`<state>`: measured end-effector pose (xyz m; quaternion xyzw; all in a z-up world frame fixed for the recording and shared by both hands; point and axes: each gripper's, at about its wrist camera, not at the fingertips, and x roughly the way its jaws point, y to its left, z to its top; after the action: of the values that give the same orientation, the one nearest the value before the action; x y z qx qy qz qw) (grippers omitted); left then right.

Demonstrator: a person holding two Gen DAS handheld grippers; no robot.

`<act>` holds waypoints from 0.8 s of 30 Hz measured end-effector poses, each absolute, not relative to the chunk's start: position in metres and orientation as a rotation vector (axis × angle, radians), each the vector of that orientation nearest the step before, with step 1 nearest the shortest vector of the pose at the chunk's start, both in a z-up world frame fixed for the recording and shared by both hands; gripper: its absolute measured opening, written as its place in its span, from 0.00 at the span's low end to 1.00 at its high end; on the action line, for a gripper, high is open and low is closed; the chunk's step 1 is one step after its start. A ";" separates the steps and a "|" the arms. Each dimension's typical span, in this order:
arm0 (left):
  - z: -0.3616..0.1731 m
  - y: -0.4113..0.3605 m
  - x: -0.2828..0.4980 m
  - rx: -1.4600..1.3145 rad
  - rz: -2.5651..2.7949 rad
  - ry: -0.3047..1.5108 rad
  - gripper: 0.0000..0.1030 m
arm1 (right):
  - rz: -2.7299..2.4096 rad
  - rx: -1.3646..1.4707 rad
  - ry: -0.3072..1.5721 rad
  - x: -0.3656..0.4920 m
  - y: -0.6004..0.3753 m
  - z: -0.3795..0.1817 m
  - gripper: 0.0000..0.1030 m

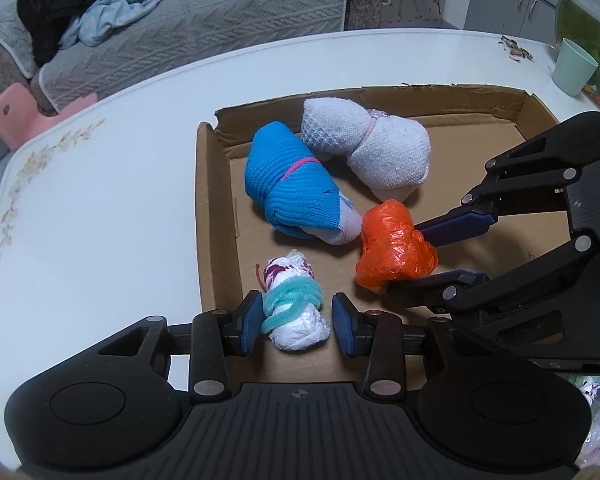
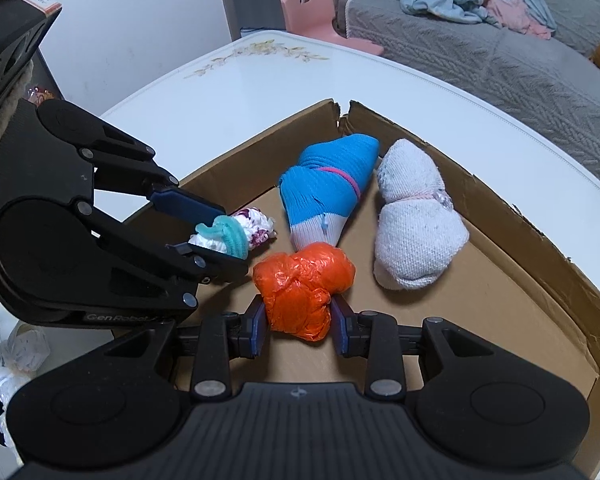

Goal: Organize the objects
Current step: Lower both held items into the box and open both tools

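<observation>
A cardboard tray (image 1: 215, 216) (image 2: 540, 224) on the white table holds a blue sock roll (image 1: 291, 188) (image 2: 328, 184) and a white sock roll (image 1: 368, 148) (image 2: 416, 220). My left gripper (image 1: 295, 318) (image 2: 215, 236) straddles a white plastic bundle tied with a teal band (image 1: 295, 312) (image 2: 231, 232) on the tray floor; its left pad touches, a gap shows at the right pad. My right gripper (image 2: 298, 324) (image 1: 412, 256) is shut on an orange plastic-bag ball (image 2: 304, 288) (image 1: 396, 248), next to the blue sock.
A green cup (image 1: 574, 66) and a glass jar (image 1: 584, 12) stand at the table's far right. A grey sofa with clothes (image 1: 179, 12) (image 2: 500, 40) and a pink stool (image 1: 15, 120) (image 2: 312, 12) lie beyond the table. Crumpled bags lie outside the tray (image 2: 23, 348).
</observation>
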<state>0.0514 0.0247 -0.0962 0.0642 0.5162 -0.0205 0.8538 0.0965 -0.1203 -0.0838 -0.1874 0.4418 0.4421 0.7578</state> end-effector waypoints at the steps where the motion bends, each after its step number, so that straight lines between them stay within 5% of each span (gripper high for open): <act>1: -0.095 0.024 0.051 0.141 -0.041 1.085 0.45 | 0.963 -0.409 0.964 0.096 -0.121 -0.084 0.30; 17: -0.079 0.026 0.044 0.114 0.001 1.086 0.54 | 0.983 -0.340 0.953 0.100 -0.129 -0.075 0.31; 24: -0.086 0.030 0.042 -0.004 -0.022 1.131 0.71 | 0.986 -0.354 0.961 0.099 -0.141 -0.070 0.34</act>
<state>0.0419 0.0296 -0.0860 -0.0018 0.5357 -0.0103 0.8444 0.0992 -0.1405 -0.0701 -0.1623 0.4408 0.4527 0.7579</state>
